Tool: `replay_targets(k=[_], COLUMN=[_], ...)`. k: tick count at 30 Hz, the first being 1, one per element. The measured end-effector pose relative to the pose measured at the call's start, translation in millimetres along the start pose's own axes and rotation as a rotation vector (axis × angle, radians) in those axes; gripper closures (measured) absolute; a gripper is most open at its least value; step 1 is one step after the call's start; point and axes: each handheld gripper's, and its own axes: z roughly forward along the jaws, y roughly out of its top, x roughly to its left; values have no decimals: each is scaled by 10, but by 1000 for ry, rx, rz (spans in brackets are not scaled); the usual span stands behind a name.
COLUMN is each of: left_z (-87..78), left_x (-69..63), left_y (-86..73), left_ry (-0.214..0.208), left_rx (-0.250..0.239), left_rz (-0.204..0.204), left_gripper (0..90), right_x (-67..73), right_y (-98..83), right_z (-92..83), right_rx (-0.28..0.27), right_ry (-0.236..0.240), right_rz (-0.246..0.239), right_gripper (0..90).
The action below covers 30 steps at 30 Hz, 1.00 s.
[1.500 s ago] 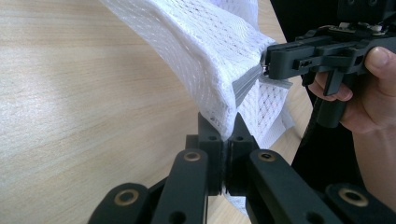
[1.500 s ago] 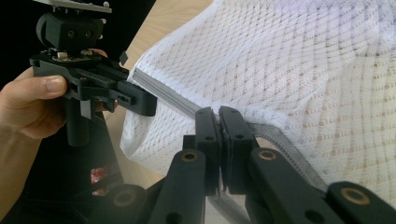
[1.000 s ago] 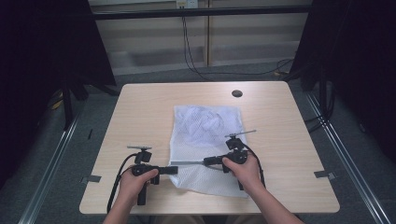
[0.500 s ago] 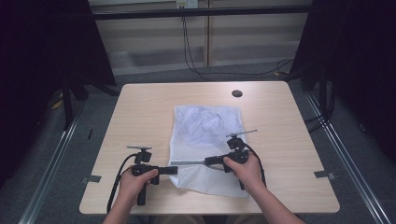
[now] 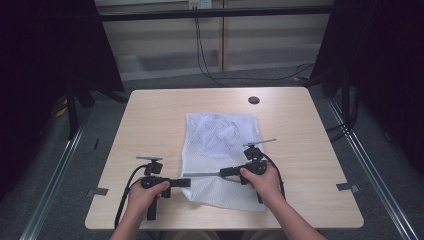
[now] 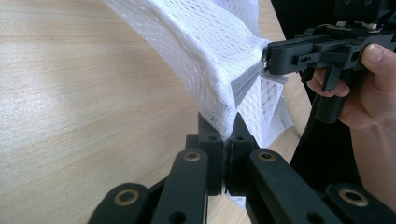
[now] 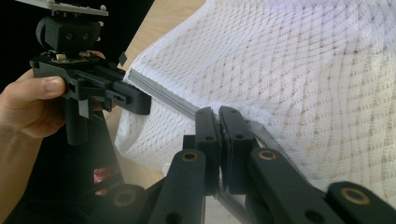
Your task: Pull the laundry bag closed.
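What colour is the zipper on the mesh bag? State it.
Grey, a straight strip against the white mesh bag; the zipper shows best in the right gripper view.

A mesh bag (image 5: 222, 150) lies mid-table (image 5: 320, 165), a round hole (image 5: 254, 100) at its 1 o'clock.

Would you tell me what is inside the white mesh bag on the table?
Through the upper half of the white mesh bag, dark blurry shapes show, too faint to identify. The lower half looks flat. Both tools, left and right, are shut on its grey zipper edge.
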Motion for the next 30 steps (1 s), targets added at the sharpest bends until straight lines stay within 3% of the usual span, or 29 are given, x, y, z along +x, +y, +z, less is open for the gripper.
replay_targets(k=[7, 30], left_z=[-11, -36], left_x=[-10, 22], left_y=[2, 0], left_ry=[-4, 1], left_rx=[-16, -11], left_rz=[-25, -19], left_gripper=[881, 881], right_x=[-11, -24], right_y=[-3, -9], right_z=[-18, -22], right_rx=[-9, 0], right_ry=[-7, -7], right_rz=[-2, 1], right_gripper=[871, 871])
